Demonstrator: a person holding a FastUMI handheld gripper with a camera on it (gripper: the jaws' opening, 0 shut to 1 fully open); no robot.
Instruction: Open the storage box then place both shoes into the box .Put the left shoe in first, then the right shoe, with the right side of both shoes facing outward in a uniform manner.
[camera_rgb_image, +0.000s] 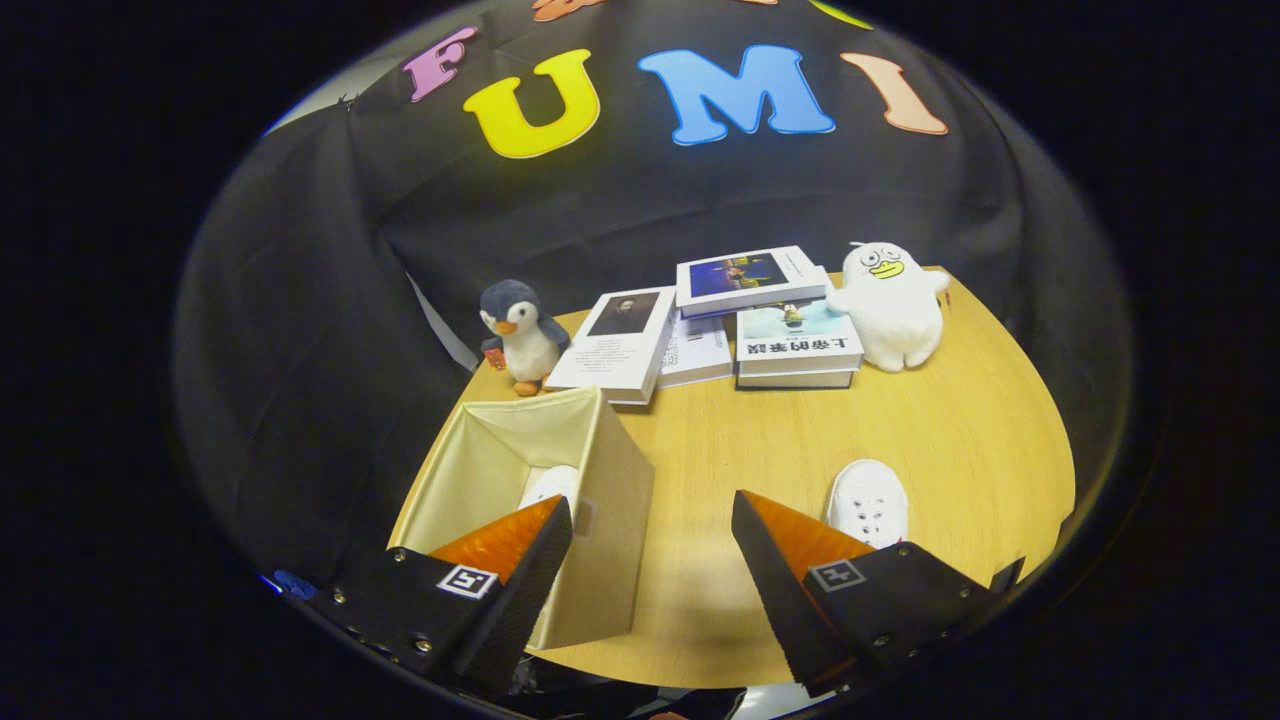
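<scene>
In the gripper view the gripper (650, 520) hung above the near part of a round wooden table (960, 430), its two fingers (520, 555) spread wide apart with nothing held between them; bare tabletop and the right wall of the box showed in the gap. The storage box (600, 500), a cream fabric cube, stood open on the left side of the table, partly behind the left finger; inside it a white shoe in the box (550, 485) lay against the near right wall, only its toe end visible above the fingertip, so which side faced outward could not be told. The second white shoe (868, 500) lay on the tabletop just beyond the right finger, well apart from the box, its perforated toe pointing away from the gripper and its rear part hidden by that finger. Beyond the box, at the far left edge of the table, a plush penguin (520, 335) stood upright, just beside a cluster of books (700, 330); some lay flat in a stack, one leaned tilted on the others. To the right of the books, touching them, a white plush duck (892, 305) sat upright near the far edge of the table.
</scene>
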